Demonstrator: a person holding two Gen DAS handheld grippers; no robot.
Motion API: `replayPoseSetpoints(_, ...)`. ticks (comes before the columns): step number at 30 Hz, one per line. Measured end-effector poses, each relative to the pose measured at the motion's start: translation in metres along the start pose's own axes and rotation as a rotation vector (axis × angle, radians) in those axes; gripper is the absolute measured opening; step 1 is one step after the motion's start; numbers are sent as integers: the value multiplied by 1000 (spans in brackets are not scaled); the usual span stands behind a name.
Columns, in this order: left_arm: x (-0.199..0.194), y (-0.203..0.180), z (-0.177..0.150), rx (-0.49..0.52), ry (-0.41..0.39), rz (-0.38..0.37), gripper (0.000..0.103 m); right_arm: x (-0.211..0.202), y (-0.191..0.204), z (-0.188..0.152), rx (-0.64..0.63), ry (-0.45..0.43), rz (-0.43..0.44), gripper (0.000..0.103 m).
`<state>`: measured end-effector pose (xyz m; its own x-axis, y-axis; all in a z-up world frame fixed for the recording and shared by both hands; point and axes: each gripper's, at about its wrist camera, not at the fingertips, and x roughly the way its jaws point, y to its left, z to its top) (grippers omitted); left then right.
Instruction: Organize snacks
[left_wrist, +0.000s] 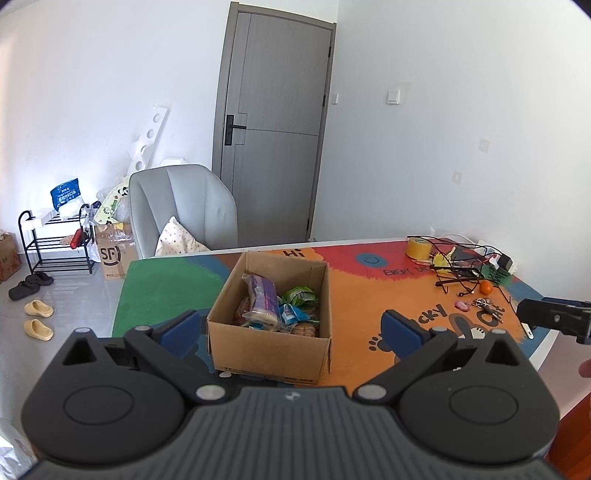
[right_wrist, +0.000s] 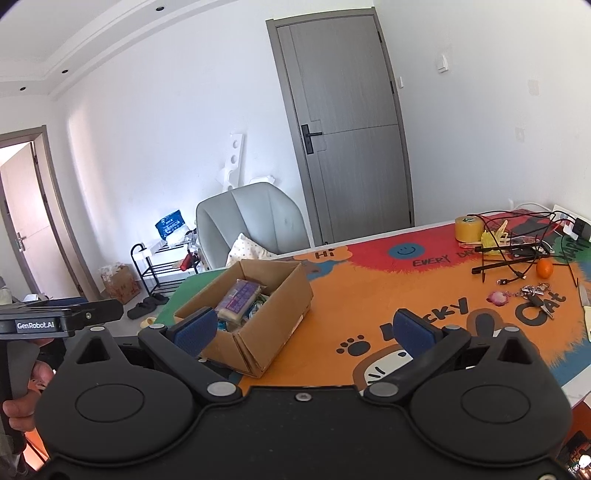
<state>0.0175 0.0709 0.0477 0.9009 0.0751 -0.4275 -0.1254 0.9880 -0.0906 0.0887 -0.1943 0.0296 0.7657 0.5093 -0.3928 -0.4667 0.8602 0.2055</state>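
Note:
An open cardboard box (left_wrist: 269, 343) (right_wrist: 273, 314) stands on the colourful table mat and holds several snack packets. A purple-and-clear packet (left_wrist: 263, 301) (right_wrist: 236, 301) lies on top, with a green packet (left_wrist: 300, 295) and a blue one (left_wrist: 291, 314) beside it. My left gripper (left_wrist: 291, 328) hovers in front of the box, open and holding nothing, its blue pads wide on either side. My right gripper (right_wrist: 308, 328) is also open and holds nothing; it hangs over the mat just right of the box. Each gripper's body shows at the edge of the other's view.
At the table's far right lie a yellow tape roll (left_wrist: 418, 248) (right_wrist: 468, 229), tangled black cables (left_wrist: 461, 266) (right_wrist: 517, 251), a small orange (left_wrist: 486, 287) (right_wrist: 544, 268) and keys (right_wrist: 535, 295). A grey chair (left_wrist: 184, 206) stands behind the table, a shoe rack (left_wrist: 55, 240) at left.

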Motion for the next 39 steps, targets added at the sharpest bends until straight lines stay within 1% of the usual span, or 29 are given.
replayPoseSetpoints(26,-3,3,0,6,-1,0,103,3,3,-4,3,14,0,103)
replayPoseSetpoints(35,-3,5,1,-18,-1,-6,103,3,2,-4,4,16,0,103)
replayPoseSetpoints(39,-4,5,1,-8,2,-2,103,3,2,-4,6,16,0,103)
